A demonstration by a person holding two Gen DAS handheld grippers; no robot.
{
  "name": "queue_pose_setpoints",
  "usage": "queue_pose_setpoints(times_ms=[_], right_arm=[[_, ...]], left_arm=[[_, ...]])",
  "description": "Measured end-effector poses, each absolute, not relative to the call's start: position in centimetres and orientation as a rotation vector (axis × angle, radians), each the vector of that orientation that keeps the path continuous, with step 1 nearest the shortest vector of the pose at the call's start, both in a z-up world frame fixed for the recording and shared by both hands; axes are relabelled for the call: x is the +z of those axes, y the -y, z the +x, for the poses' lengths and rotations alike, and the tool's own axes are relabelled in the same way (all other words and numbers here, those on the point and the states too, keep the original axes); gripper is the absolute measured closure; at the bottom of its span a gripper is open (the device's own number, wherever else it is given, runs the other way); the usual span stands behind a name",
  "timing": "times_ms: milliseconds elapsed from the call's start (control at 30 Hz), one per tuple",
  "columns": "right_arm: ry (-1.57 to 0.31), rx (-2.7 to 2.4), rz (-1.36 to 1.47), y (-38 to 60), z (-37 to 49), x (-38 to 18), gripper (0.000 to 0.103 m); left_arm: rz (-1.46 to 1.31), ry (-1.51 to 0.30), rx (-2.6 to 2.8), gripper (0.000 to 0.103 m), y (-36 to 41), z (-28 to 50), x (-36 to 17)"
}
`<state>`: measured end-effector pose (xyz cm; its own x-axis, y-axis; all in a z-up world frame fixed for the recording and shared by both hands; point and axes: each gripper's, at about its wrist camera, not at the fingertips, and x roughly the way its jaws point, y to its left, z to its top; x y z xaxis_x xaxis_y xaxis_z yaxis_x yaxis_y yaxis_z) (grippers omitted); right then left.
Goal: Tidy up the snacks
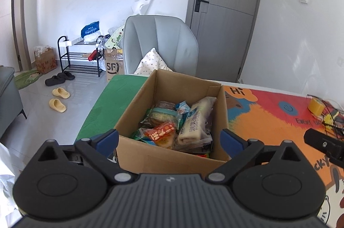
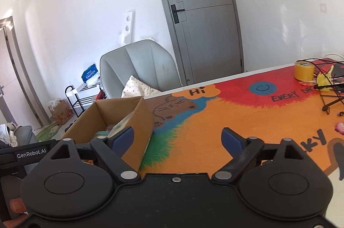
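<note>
"Hi", "EVERY" on mat (image 2: 236, 116); "SF" on carton (image 1: 113, 68); "GenRobot.AI" on strap (image 2: 30, 155).

A plain brown cardboard box (image 1: 148, 154) holding packets in orange, green and pale cream stands on a bench (image 2: 247, 120) covered by a cloth of red, orange, blue and green with black lettering, near a yellow tape roll (image 2: 304, 71) and a grey chair (image 1: 161, 43).

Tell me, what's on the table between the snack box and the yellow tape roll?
Nothing. In the right wrist view, only bare painted mat lies between the cardboard box and the yellow tape roll; its cat drawing and smiley are just pictures.
</note>
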<state>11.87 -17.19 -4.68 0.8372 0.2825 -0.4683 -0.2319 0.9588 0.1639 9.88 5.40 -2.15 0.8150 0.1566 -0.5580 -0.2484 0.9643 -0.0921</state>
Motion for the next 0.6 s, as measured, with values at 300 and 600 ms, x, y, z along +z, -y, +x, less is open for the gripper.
queue_pose_setpoints(times_ms=[300,600], right_arm=[[-0.5,0.246,0.094,20.2,10.2,-3.2,0.0],[-0.526,0.226,0.074,21.7,8.8,-1.8,0.0]], left_arm=[[-0.063,-0.613,0.167,0.002,-3.1,8.6,-0.7],[-0.034,-0.607,0.121,0.002,-1.9,7.0,0.4]])
